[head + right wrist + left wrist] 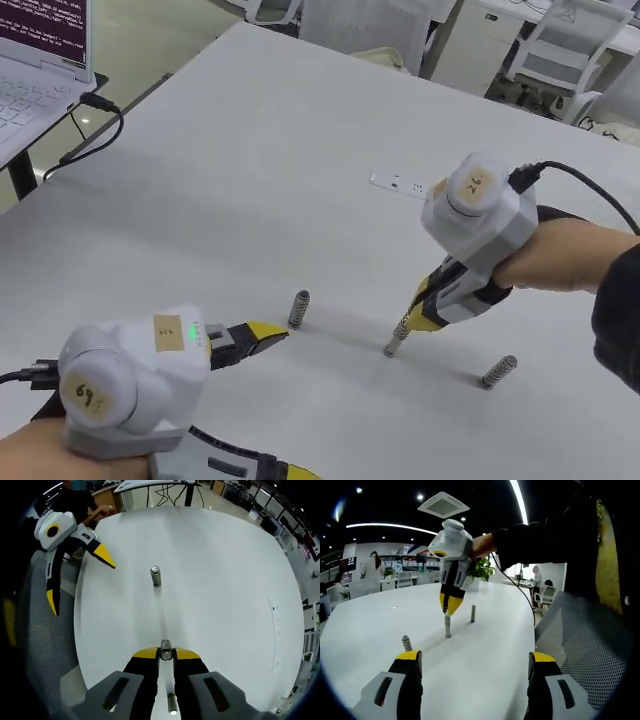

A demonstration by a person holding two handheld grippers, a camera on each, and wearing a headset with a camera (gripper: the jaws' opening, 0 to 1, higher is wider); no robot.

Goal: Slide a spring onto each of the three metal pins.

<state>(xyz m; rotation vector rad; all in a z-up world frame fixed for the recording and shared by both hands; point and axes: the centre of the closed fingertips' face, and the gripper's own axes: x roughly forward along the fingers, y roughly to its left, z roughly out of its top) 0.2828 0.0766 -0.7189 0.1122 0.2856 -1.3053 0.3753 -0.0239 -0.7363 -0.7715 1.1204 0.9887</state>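
Observation:
Three short metal pins stand on the white table (230,180). The left pin (299,309) and the right pin (498,371) each carry a coiled spring. My right gripper (415,318) is shut on the spring (166,653) of the middle pin (396,340), whose foot touches the table. From the left gripper view, that spring (448,625) hangs below the right gripper's yellow tips. My left gripper (285,400) is open with nothing between its jaws, near the front edge just left of the left pin (407,642).
A laptop (40,60) with a black cable (95,130) sits at the far left corner. A small white strip (398,184) lies behind the right gripper. Office chairs (570,50) stand beyond the table's far edge.

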